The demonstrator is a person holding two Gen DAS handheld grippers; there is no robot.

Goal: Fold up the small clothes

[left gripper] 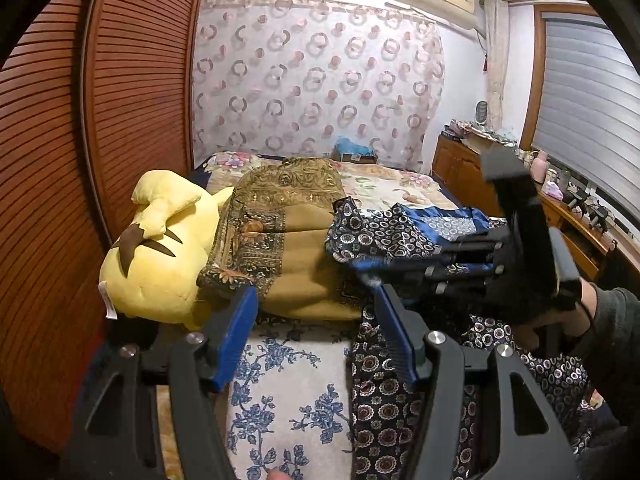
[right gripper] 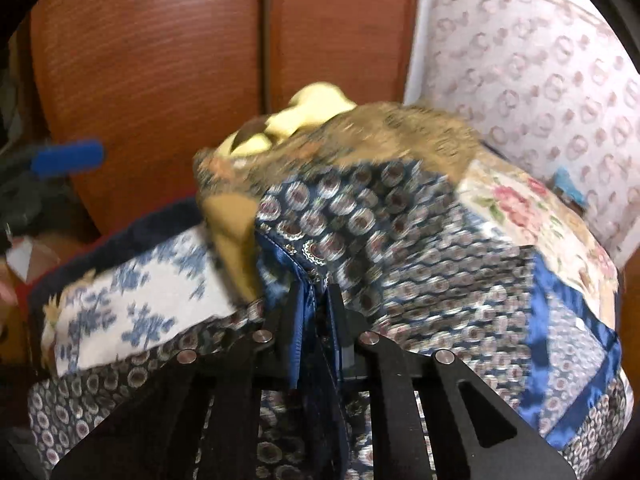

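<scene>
Here, right tool [right gripper: 314, 292] clamped on silky patterned garment [right gripper: 400, 248], left tool [left gripper: 316, 320] apart, plush toy [left gripper: 160, 252] beside.

I can read no text, label, brand or number anywhere here; the small white tag [left gripper: 110, 309] on my yellow plush toy [left gripper: 160, 256] is illegible.

My right wrist view is smeared with motion blur, so the circle print on the patterned garment [right gripper: 400, 240] runs together and I can't read its folds. My right gripper [right gripper: 316, 300] hides the cloth edge between its blue pads. At nine o'clock a blurred blue finger [right gripper: 68, 158] shows, its body cut off. In the left wrist view, the garment runs off the frame at five o'clock, and the shelf clutter [left gripper: 568, 192] at three o'clock is too small to tell.
</scene>
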